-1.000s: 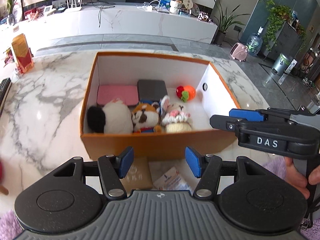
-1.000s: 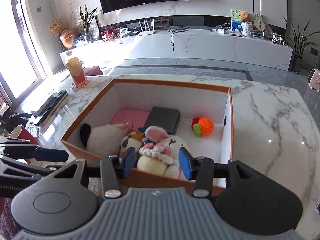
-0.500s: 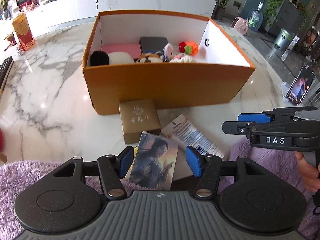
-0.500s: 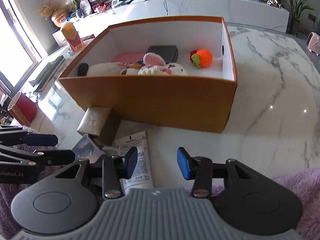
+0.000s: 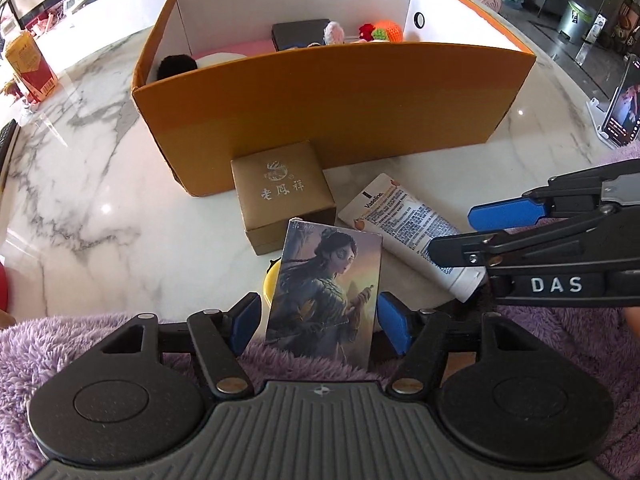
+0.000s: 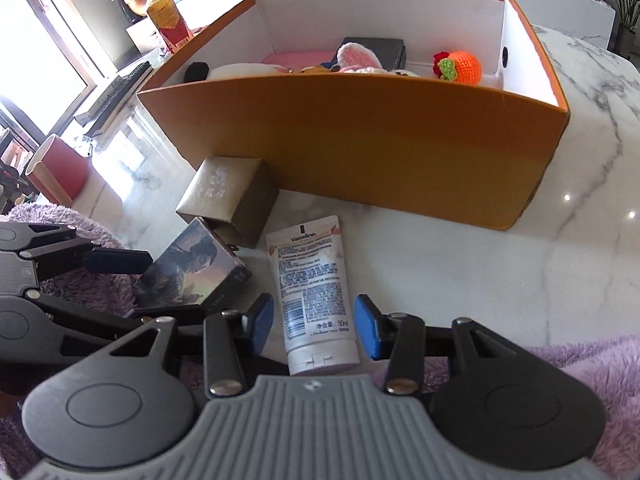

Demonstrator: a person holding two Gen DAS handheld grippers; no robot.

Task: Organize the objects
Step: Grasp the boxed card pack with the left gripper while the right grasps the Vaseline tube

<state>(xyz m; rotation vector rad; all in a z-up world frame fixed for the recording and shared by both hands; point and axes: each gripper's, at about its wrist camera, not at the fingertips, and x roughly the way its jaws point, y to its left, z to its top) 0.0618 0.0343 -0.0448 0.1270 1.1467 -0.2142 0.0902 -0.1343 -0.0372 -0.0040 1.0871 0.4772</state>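
An orange cardboard box on the marble table holds plush toys and a knitted orange fruit. In front of it lie a gold gift box, a picture card box and a white Vaseline tube. My left gripper straddles the card box; its jaws are opening and small gaps show at both pads. My right gripper stands open around the tube's cap end, pads just off it.
A purple fluffy cloth covers the near table edge under both grippers. Something yellow peeks from under the card box. A red cup stands left, a phone on a stand right, and a red-and-yellow carton far left.
Both grippers have dropped from above the orange box to the items in front of it. The card box now sits between the left jaws, which widened; the tube lies between the right jaws.
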